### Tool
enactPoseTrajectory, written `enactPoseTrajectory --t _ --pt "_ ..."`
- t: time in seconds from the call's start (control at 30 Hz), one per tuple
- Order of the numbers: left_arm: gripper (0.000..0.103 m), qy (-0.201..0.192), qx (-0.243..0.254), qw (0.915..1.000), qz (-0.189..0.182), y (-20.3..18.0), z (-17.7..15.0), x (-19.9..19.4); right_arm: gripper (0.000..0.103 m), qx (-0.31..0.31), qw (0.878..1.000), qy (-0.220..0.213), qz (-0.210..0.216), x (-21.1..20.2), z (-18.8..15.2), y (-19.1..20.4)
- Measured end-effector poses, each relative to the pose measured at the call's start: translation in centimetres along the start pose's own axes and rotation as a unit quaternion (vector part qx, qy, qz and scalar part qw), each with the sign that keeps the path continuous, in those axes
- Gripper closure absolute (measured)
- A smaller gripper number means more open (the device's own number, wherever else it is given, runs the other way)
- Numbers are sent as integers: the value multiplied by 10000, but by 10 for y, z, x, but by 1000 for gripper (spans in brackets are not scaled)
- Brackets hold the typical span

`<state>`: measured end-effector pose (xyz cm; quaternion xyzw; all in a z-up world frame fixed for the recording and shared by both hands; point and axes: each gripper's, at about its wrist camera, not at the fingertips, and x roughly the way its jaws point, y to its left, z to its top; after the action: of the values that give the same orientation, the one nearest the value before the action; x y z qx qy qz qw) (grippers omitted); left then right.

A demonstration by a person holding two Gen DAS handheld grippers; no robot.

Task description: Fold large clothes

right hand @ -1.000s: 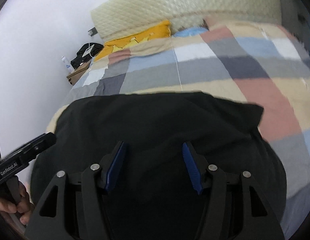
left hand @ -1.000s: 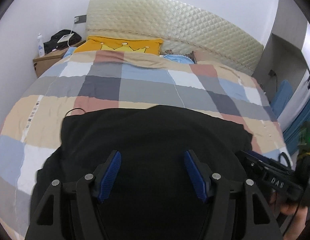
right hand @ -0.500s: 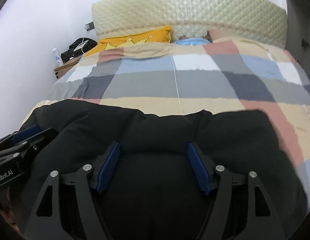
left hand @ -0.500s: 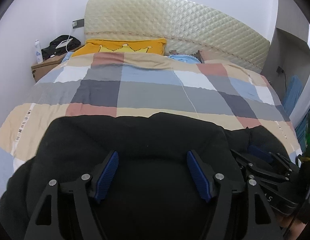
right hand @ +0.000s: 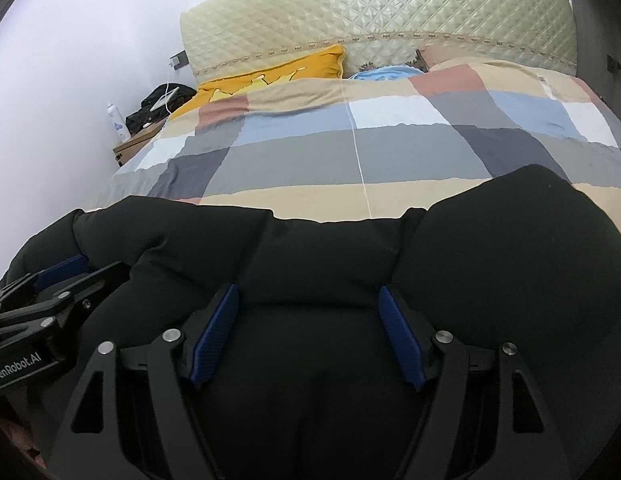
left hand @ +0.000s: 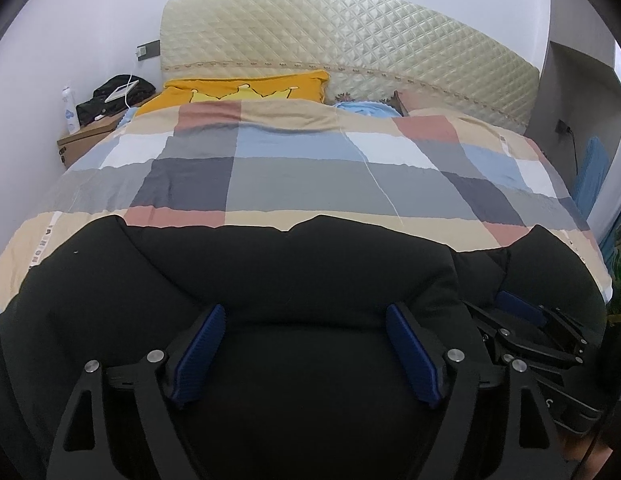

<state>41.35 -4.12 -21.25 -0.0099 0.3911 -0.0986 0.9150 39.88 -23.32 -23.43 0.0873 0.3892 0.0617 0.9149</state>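
While 1 s ago lay flatter w/ far edge further up the quilt, black garment [left hand: 294,264] now bunched into puffy roll at foot of bed [left hand: 310,184], far edge pulled nearer to both cams. Looks like bottom portion lifted & brought over — judged as mid-fold, not yet laid flat.

Left hand-held gripper [left hand: 306,354]: blue pads [left hand: 198,356] spread wide apart, cloth lying between & over them; not clenched, so released or just cradling. Right hand-held gripper [right hand: 306,334]: same, pads [right hand: 398,340] well apart, fabric draped across the gap. Also visible at right edge of left view, pressed into the cloth.

Means grip prob. just let go after the pull-in; next needs regrasp of far edge & smoothing. Risk: thick padded fabric springing back open.

Yellow pillow [left hand: 246,88] & headboard [left hand: 350,40] well apart from garment.
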Motion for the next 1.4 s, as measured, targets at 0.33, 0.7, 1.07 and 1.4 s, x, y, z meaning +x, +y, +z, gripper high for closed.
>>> enactPoseTrajectory --t 0.33,0.7,1.07,1.4 --pt "18 27 43 10000 -76 2 -5 3 30 -1 10000 -33 14 2 -3 -1" --pt "18 37 -378 9983 -442 30 7 -48 20 -291 9989 -376 0 -38 8 0" --pt "18 -1 -30 9987 514 69 -11 -61 0 74 9997 -195 132 -80 -1 -71" --pt "14 -136 -364 9989 265 91 -37 -36 0 72 9998 130 143 -37 -19 -74"
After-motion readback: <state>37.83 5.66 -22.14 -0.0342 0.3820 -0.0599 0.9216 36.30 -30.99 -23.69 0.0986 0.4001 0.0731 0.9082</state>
